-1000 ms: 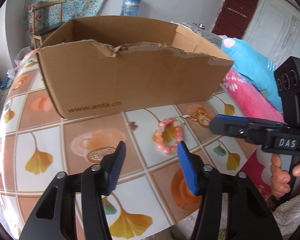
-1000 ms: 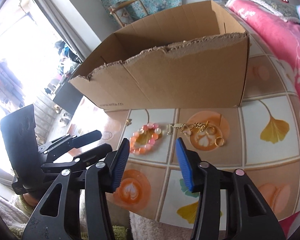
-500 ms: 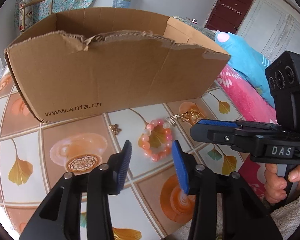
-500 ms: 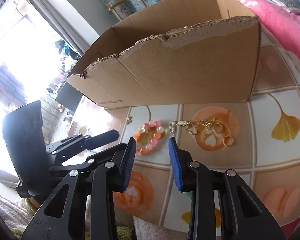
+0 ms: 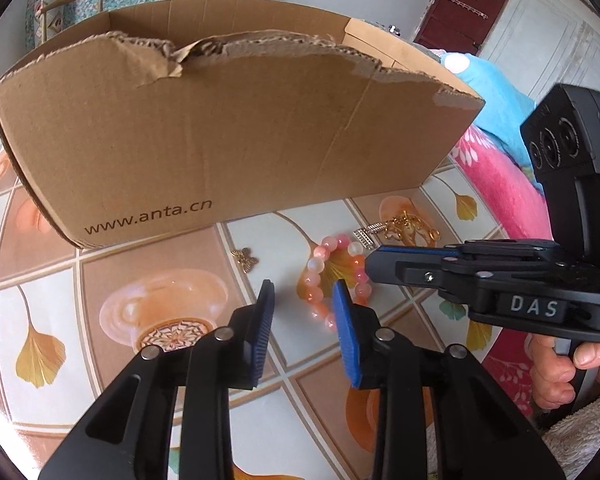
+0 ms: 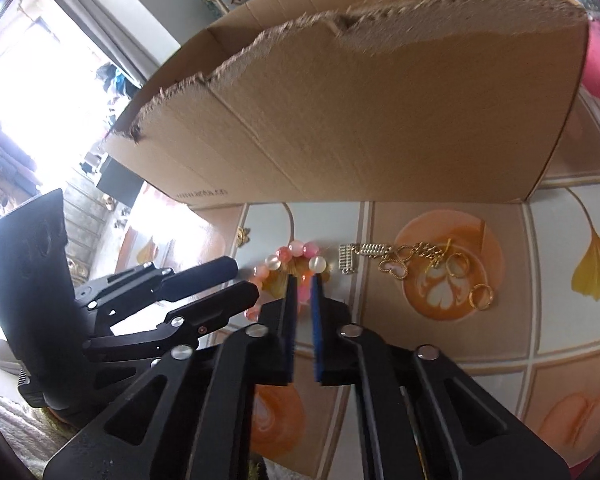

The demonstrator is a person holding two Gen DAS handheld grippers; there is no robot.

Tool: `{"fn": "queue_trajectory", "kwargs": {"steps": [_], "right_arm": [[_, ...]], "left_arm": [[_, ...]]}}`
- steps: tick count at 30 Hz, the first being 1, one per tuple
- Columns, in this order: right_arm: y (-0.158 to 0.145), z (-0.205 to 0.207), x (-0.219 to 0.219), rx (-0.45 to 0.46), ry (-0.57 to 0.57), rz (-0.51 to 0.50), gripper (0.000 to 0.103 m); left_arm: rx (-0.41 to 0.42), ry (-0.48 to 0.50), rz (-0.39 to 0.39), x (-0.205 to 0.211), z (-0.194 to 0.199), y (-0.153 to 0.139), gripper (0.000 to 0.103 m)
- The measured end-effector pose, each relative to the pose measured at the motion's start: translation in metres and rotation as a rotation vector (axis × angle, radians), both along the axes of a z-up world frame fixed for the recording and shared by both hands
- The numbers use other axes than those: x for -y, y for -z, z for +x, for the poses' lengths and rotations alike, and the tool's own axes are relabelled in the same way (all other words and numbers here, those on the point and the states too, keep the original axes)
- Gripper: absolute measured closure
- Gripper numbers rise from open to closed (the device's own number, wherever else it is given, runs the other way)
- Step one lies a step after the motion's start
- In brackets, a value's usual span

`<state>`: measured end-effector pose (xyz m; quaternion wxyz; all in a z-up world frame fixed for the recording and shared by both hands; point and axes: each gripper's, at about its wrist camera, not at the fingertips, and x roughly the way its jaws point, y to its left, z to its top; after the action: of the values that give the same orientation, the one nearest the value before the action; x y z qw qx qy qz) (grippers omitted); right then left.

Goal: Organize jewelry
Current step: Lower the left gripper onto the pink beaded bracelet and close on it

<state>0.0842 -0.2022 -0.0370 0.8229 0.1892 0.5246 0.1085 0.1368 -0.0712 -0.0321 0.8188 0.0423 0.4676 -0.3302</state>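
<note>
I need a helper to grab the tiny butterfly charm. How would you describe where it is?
Find the torn cardboard box on the table. Just before its printed front lies a small gold butterfly charm, alone, left of the pink bead bracelet and smaller than it.

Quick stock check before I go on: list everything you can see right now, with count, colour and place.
box: 1, brown cardboard, back of table, top edge torn
bead bracelet: 1, pink and white, in front of box
butterfly charm: 1, gold, left of bracelet
chain pile: 1, gold, right of bracelet
rings: at least 2, gold, beside chain
table: 1, tile and leaf pattern
left gripper: fingers apart, near bracelet
right gripper: fingers nearly closed at the bracelet
</note>
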Motion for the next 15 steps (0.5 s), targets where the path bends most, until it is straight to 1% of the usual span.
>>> {"fn": "queue_trajectory", "kwargs": {"steps": [2, 4, 6, 10, 15], "right_arm": [[-0.001, -0.003, -0.001, -0.007, -0.01, -0.002, 0.103], [-0.002, -0.003, -0.003, -0.015, -0.019, -0.005, 0.103], [-0.003, -0.003, -0.003, -0.021, -0.024, -0.01, 0.103], [-0.002, -0.003, 0.0, -0.038, -0.028, -0.008, 0.103], [-0.007, -0.002, 0.002, -0.025, -0.029, 0.003, 0.103]], "left_arm": [[0.012, 0.012, 0.019, 0.002, -0.001, 0.0, 0.087], [0.003, 0.023, 0.016, 0.004, -0.002, 0.001, 0.093], [0.006, 0.027, 0.022, 0.004, -0.003, 0.001, 0.093], [0.03, 0.044, 0.06, 0.005, -0.008, -0.001, 0.093], [0.046, 0.001, 0.129, -0.016, -0.01, -0.003, 0.093]]}}
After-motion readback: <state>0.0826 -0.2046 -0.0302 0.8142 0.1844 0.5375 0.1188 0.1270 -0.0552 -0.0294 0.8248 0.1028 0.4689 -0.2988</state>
